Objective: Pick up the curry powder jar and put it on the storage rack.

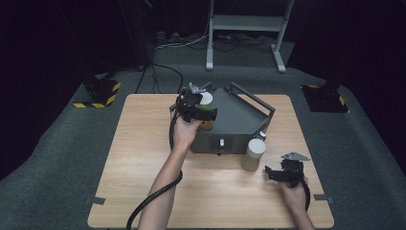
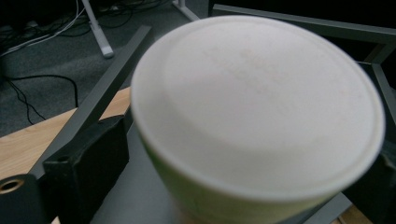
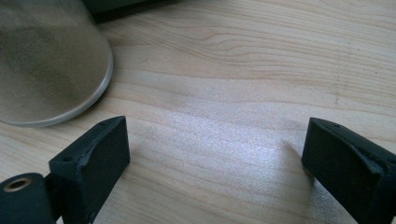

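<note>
Green cup [image 1: 206,106] with a flat white lid: it stands in the near-left corner of the grey tray [image 1: 239,120], just inside the tray's left rail. The lower part of its wall shows orange-brown in the high view.

Left tongs [image 1: 201,111]: they sit around the cup, one jaw on either side. In the left gripper view the cup [image 2: 257,116] is very close and blurred between the two black jaws. The jaws are spread wide; a small gap seems to show at the left jaw, and the right jaw is hard to read at the frame's edge. Not pinching, as far as can be seen.

Grey tray: low metal box with raised rails, at the far middle of the table [image 1: 143,167], with a small latch on its near face.

Second cup [image 1: 253,154], pale with a white lid: on the table just in front of the tray's near-right corner, upright.

Right tongs [image 1: 274,171]: low over the table, near-right of the tray and just right of the second cup. Jaws spread, with bare wood between them in the right gripper view, the second cup [image 3: 46,65] up to their left.
</note>
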Motion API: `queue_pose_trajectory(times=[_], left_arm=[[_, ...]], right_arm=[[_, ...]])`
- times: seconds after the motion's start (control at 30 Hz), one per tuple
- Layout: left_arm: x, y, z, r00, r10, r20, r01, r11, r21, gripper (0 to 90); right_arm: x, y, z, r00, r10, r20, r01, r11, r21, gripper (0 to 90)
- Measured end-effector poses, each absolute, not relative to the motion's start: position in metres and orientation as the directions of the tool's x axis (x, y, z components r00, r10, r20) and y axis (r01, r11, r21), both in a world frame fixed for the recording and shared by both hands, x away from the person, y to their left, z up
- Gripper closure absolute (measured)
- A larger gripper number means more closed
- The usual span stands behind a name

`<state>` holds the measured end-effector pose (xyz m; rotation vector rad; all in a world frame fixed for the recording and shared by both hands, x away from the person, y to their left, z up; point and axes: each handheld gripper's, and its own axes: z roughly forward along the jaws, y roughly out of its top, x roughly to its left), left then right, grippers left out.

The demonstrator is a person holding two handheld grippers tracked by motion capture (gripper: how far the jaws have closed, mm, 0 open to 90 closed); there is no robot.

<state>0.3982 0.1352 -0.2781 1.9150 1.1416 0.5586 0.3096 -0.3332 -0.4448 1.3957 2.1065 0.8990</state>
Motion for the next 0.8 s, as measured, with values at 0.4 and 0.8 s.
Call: queue_pose_trajectory(times=[0.4,0.8], left_arm=[[0.379,0.149,-0.286,0.498,0.866,-0.035,0.499,-0.253,0.829,2.8],[0.361,0.161,-0.295,0.495,0.868,-0.040,0.504,-0.249,0.827,2.8]], right_arm=[[0.310,-0.333,-0.445,-0.383,0.924,-0.018,0.626,0.274,0.731,7.3],[0.310,-0.333,-0.445,-0.383,0.923,-0.018,0.626,0.274,0.730,7.3]])
